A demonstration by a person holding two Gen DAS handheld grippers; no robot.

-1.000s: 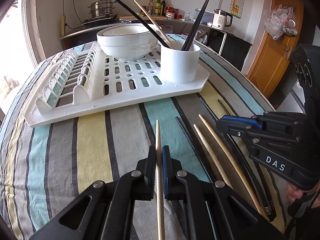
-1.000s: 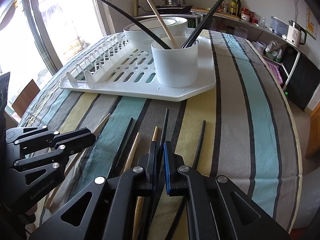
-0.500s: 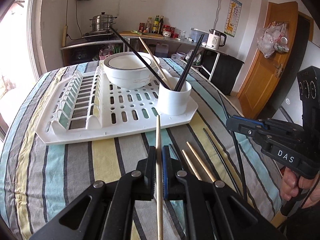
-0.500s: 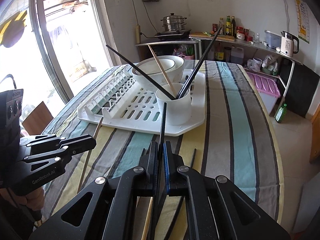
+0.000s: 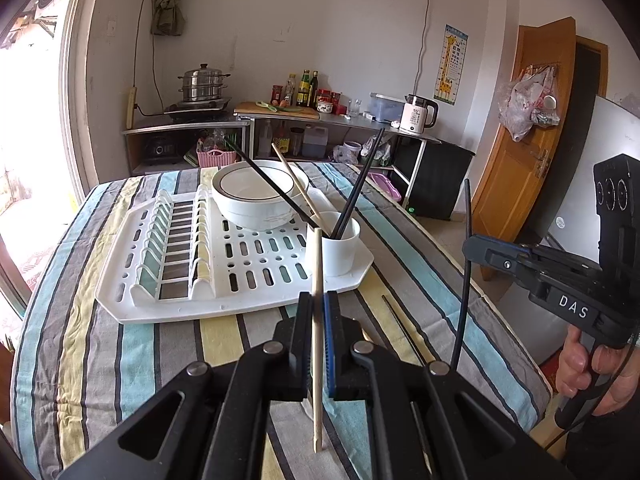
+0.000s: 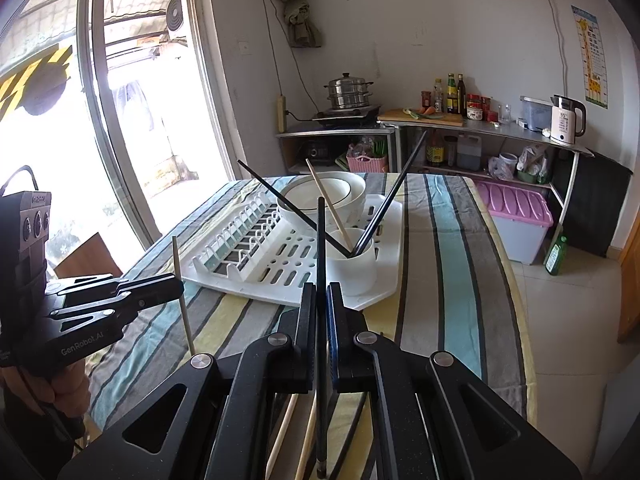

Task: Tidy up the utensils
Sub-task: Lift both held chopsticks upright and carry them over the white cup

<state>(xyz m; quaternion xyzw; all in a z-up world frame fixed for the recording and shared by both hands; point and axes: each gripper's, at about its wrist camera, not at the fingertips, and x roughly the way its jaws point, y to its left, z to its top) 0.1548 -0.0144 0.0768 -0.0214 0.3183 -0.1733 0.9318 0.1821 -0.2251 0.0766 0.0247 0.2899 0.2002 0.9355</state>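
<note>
Since a second ago both grippers have risen off the striped bench [image 5: 100,344], each carrying a chopstick that then lay flat on the cloth; the white drying rack [image 5: 240,300] and white cup [image 5: 340,252] now sit lower and smaller in both views.

The left gripper [image 5: 316,304] is clenched on a wooden chopstick [image 5: 318,280] — the stick runs straight through the narrow gap between the jaws, its far tip showing against the cup and its near end hanging below the jaws. The right gripper [image 6: 320,296] is clenched likewise on a black chopstick [image 6: 321,240], which stands nearly upright through its jaws.

The left wrist view alone shows the hand [image 5: 580,364] on the right gripper's handle, an orange door [image 5: 532,152] and one dark chopstick [image 5: 404,332] lying on the cloth. The right wrist view alone shows the bright window [image 6: 120,120], a purple-lidded bin [image 6: 516,208] and pale chopsticks [image 6: 280,436] lying under the jaws.

The cup, on the rack's near corner beside a white bowl [image 5: 256,200], holds three black chopsticks and a wooden one.
</note>
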